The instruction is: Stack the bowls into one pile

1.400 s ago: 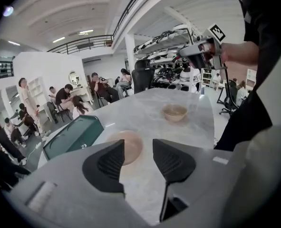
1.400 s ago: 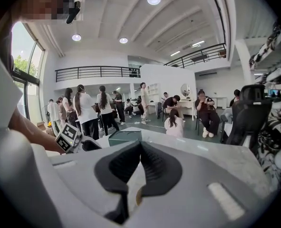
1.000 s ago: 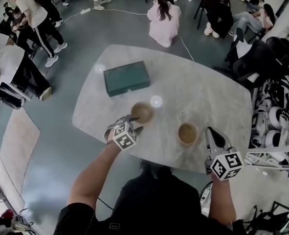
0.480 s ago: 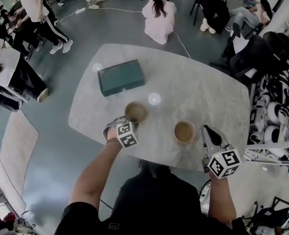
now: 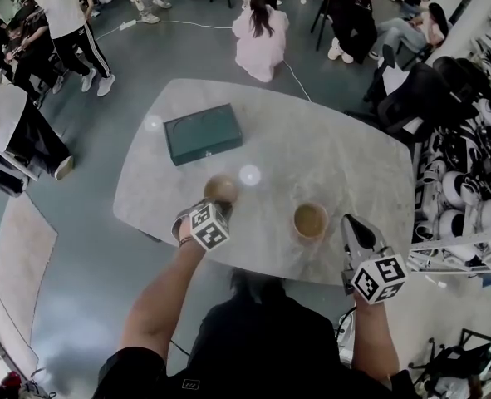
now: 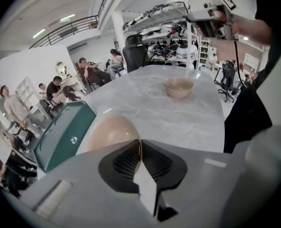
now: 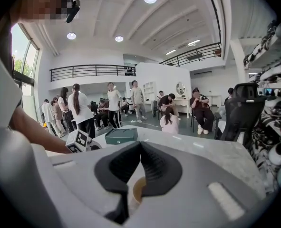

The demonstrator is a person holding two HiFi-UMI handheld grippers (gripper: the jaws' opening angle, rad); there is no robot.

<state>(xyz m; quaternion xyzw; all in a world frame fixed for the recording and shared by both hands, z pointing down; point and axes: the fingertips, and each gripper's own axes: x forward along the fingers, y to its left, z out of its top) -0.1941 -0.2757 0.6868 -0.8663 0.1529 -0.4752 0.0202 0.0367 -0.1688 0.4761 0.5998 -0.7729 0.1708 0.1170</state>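
Two tan bowls are on the marble table. My left gripper has its jaws just closed, and the near rim of the left bowl is pinched between them. In the left gripper view that bowl looks tipped up past the pads of this gripper. The second bowl stands upright to the right, also visible in the left gripper view. My right gripper hovers just right of it, shut and empty. Below its jaws, part of that bowl shows.
A dark green box lies on the table's far left part, beyond the left bowl. Several people stand and sit around the room past the table. Shelves with gear and a black chair are to the right.
The left gripper's jaws have gone from wide open around the left bowl's rim to closed on it. The right gripper has stayed beside the second bowl.
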